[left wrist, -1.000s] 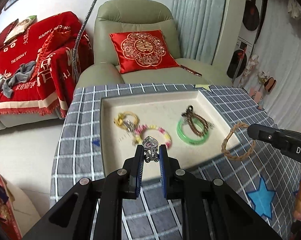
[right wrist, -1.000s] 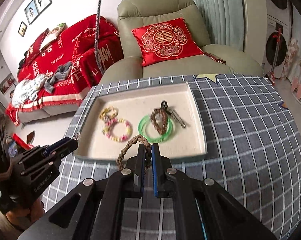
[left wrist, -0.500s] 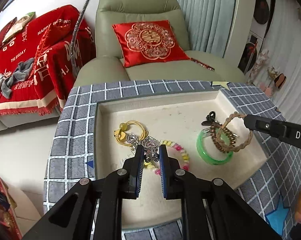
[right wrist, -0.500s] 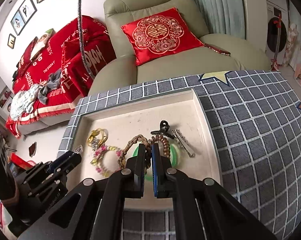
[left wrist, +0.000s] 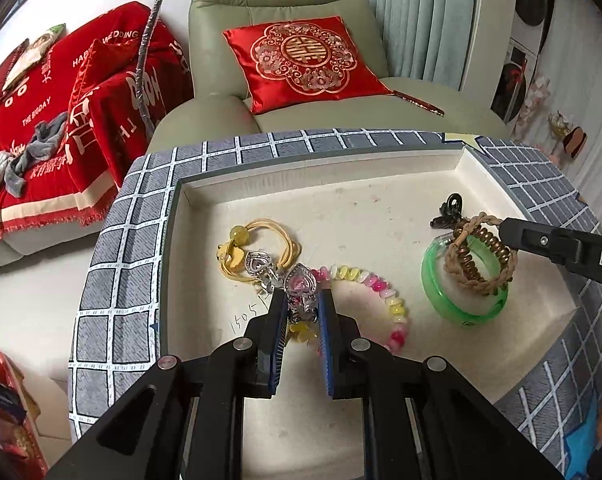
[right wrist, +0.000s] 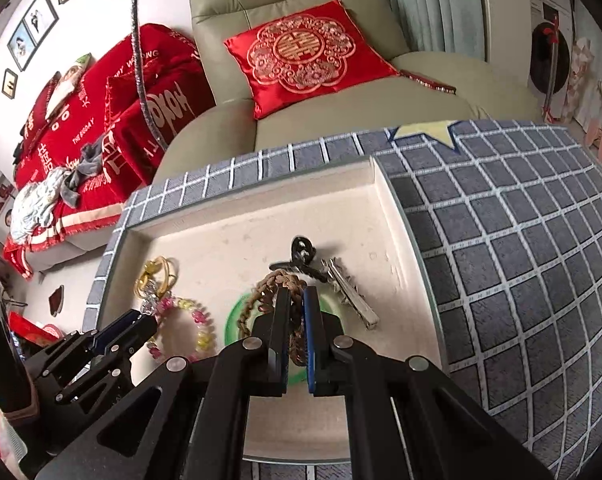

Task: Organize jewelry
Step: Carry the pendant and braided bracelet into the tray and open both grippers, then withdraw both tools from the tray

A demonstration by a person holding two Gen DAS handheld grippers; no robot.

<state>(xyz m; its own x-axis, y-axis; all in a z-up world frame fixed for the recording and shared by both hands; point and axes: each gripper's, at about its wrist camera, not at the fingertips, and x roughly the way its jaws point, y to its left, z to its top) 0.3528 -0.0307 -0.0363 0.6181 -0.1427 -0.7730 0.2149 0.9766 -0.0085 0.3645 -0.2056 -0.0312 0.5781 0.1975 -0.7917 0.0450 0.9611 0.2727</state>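
A cream tray (left wrist: 341,184) sits on the grey checked table. My left gripper (left wrist: 300,300) is shut on a silver heart-charm bracelet (left wrist: 299,284), low over the pink-and-yellow bead bracelet (left wrist: 385,304) and next to the yellow hair tie (left wrist: 261,240). My right gripper (right wrist: 295,300) is shut on a braided brown rope bracelet (right wrist: 279,284), held over the green bangle (left wrist: 461,304) and the brown spiral hair tie (left wrist: 485,240). The right gripper also shows in the left wrist view (left wrist: 505,228), the left one in the right wrist view (right wrist: 149,320).
A black hair claw (right wrist: 301,250) and a silver clip (right wrist: 351,294) lie in the tray's right part. A green armchair with a red cushion (left wrist: 305,60) stands behind the table. A red-covered sofa (left wrist: 41,120) is at the left.
Both grippers moved forward from the table's front edge to over the tray and lower, each carrying its bracelet. The rope bracelet now hangs over the green bangle.
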